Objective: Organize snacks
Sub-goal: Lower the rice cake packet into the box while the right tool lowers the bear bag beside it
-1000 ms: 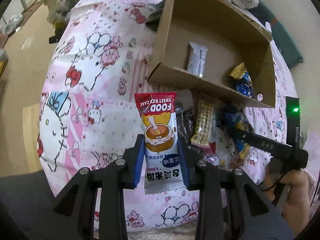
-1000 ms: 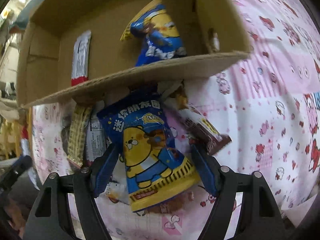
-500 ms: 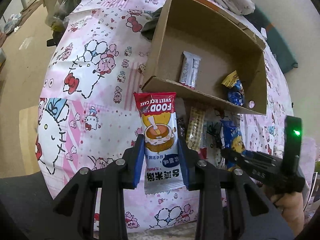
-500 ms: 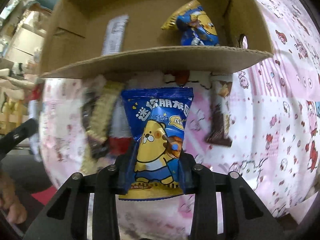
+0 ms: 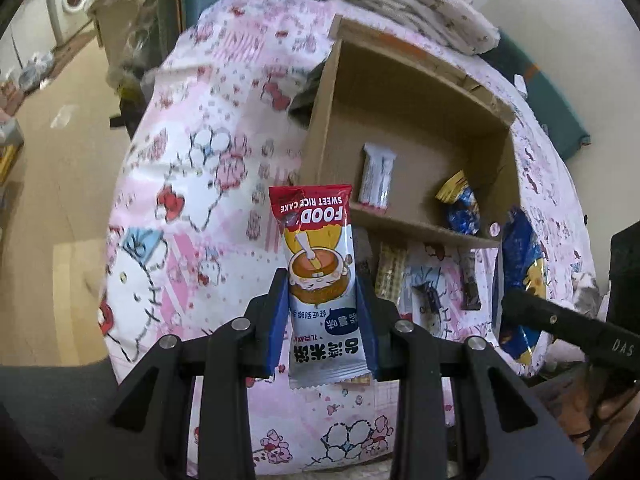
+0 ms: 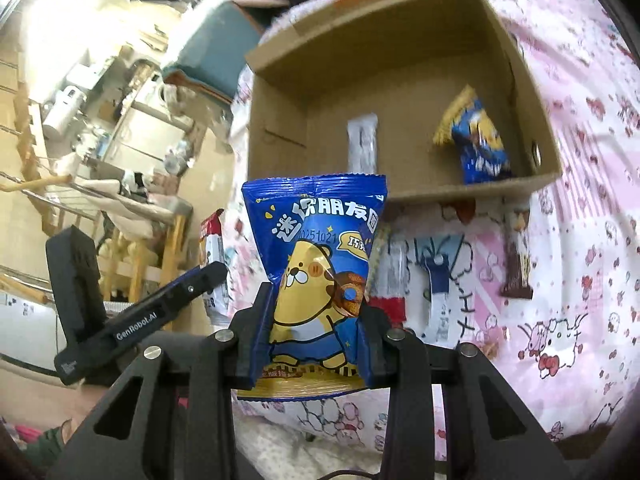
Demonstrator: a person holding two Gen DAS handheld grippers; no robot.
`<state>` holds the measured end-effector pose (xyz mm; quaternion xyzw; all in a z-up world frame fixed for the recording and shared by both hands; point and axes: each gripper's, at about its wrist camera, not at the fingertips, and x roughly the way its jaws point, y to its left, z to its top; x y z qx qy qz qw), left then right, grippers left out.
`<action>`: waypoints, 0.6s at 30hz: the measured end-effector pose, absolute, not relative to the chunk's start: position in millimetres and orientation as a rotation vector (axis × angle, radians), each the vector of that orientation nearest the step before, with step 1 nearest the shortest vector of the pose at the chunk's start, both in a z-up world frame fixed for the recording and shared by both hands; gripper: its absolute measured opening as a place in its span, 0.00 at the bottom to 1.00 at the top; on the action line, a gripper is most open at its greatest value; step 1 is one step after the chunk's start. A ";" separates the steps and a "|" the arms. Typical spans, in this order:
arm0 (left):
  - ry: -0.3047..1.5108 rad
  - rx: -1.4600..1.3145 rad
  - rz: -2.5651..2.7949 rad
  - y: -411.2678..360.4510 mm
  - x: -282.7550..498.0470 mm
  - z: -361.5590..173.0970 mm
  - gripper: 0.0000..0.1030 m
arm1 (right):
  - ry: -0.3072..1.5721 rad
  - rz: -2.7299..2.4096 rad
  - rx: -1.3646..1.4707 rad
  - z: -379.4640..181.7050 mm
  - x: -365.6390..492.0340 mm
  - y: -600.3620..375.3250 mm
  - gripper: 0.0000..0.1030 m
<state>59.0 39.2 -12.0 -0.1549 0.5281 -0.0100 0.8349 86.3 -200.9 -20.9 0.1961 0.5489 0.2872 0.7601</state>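
Pink cartoon-print bedsheet [image 5: 192,208] covers the whole work surface, with one open cardboard box [image 6: 280,120] lying on it, mouth toward you. Two snacks sit inside that box: one white wrapped bar [image 6: 362,144] near the middle and one blue-and-yellow packet [image 6: 480,144] leaning at the right wall. Your right gripper [image 6: 316,344] is pinching one blue bear-print snack bag [image 6: 320,264], pads pressed on its lower sides, bag upright and off the sheet in front of the box. Your left gripper [image 5: 322,332] is clamped on one sweet rice cake packet [image 5: 320,276], red end pointing away from you, also clear of the sheet and just in front of the box's near-left corner. On the sheet just below the box's near wall you have loose snacks left: one pale checkered wafer pack [image 5: 390,276], one brown chocolate bar [image 6: 518,256] toward the right, plus a few overlapping wrappers between them, too blurred to count exactly. Each gripper shows at the edge of the other's view.
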 end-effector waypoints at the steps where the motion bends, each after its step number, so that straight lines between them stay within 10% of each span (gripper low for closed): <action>1: 1.111 -0.333 -0.036 38.8 61.0 -6.3 0.27 | 1.185 0.621 0.427 -16.9 88.4 -207.9 0.36; 18: 1.043 -0.186 -0.080 14.2 147.9 38.4 0.27 | 1.038 0.530 0.468 13.3 156.8 -224.8 0.36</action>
